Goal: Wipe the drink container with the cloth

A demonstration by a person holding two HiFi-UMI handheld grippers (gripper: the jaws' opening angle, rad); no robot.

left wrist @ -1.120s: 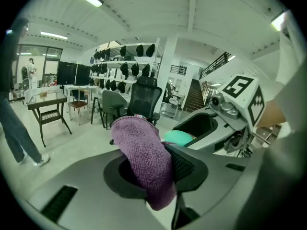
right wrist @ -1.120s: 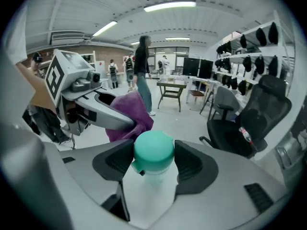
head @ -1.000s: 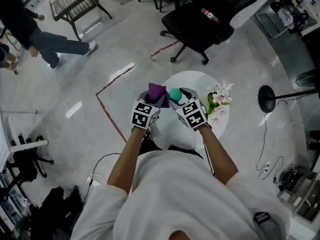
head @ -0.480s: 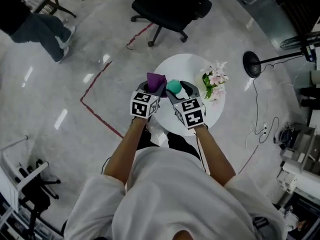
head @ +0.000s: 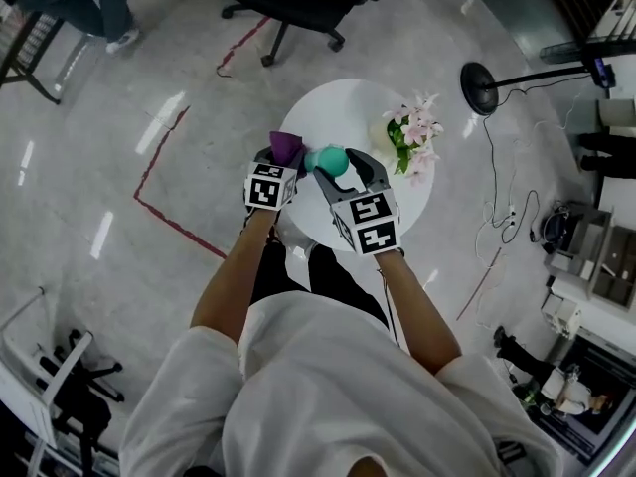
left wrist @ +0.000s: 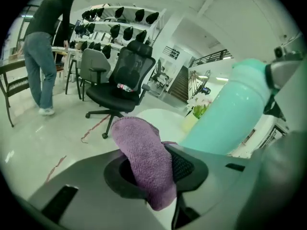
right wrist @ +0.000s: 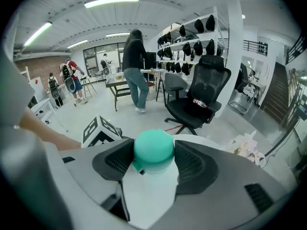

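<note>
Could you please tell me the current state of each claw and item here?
left claw: shut on the purple cloth.
right claw: shut on the teal bottle.
purple cloth: bunched, sticking up out of the claw.
teal bottle: tilted, beside the cloth.
flowers: upright on the white table.

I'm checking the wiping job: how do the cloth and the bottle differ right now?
The cloth is purple and floppy; the bottle is teal and rigid. The cloth is pinched in the left gripper, the bottle clamped in the right gripper. Both are held over the white table.
</note>
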